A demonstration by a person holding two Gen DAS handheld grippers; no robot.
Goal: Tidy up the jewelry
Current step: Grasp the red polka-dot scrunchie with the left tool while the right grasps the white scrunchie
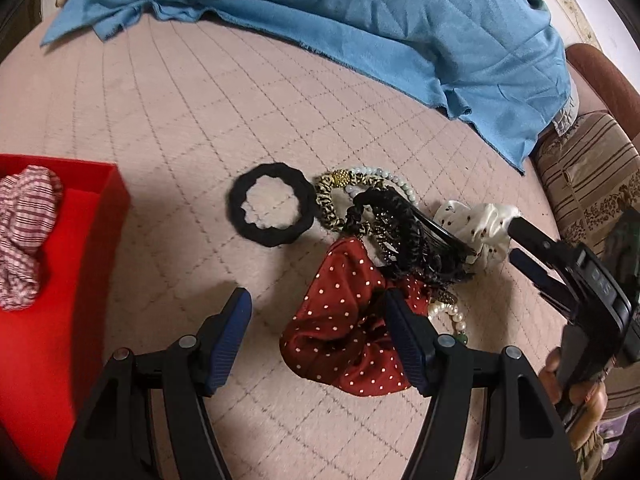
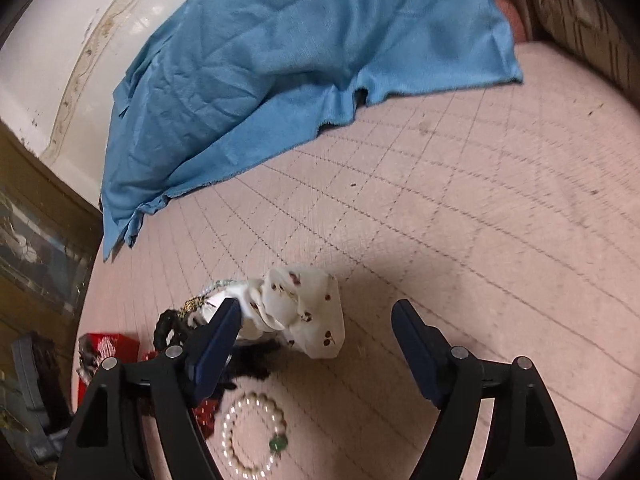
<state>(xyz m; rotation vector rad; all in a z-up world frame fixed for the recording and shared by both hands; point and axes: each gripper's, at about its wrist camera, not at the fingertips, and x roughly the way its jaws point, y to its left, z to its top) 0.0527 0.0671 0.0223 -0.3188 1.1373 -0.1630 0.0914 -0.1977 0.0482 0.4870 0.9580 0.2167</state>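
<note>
Step in hand: sorting a heap of hair ties and bracelets into the red box (image 1: pixel 114 188); reaching phase, nothing lifted yet.
Red box: far left in the left wrist view, on the bed; already holding a pink-and-white striped scrunchie (image 1: pixel 24 236).
Black scrunchie (image 1: pixel 270 205): lying flat and alone, between box and heap, just touching the leopard-print tie (image 1: pixel 326 200).
Heap: middle of the bed; black braided bands (image 1: pixel 404 236) tangled over the leopard-print tie and a pale bead bracelet (image 1: pixel 390 178).
Red polka-dot scrunchie (image 1: pixel 344 320): nearest item of the heap, partly under the black bands.
Left tongs (image 1: pixel 318 310): released, empty, hovering low over the bed; right finger above the red polka-dot scrunchie, left finger over bare quilt.
Pearl bracelet (image 2: pixel 252 436): with a green bead, just beside the heap, near the base of the right tongs.
White scrunchie (image 2: pixel 304 312): right end of the heap, printed with small dark cherries.
Right tongs (image 2: pixel 316 312): released, gripping nothing; left fingertip at the white scrunchie's folds, contact unclear.
Next move, judged: shift either tongs to straddle one piece, pinch only that fabric, lift clear of the tangle, carry left to the box.
Risk, judged: black bands likely to drag along with anything pulled from beneath.
Surface: bed under a pink quilt (image 1: pixel 180 120) with diamond stitching.
Room: crumpled blue blanket (image 1: pixel 360 20) at the far side; striped cushion (image 1: pixel 588 168) at far right; white wall beyond.
</note>
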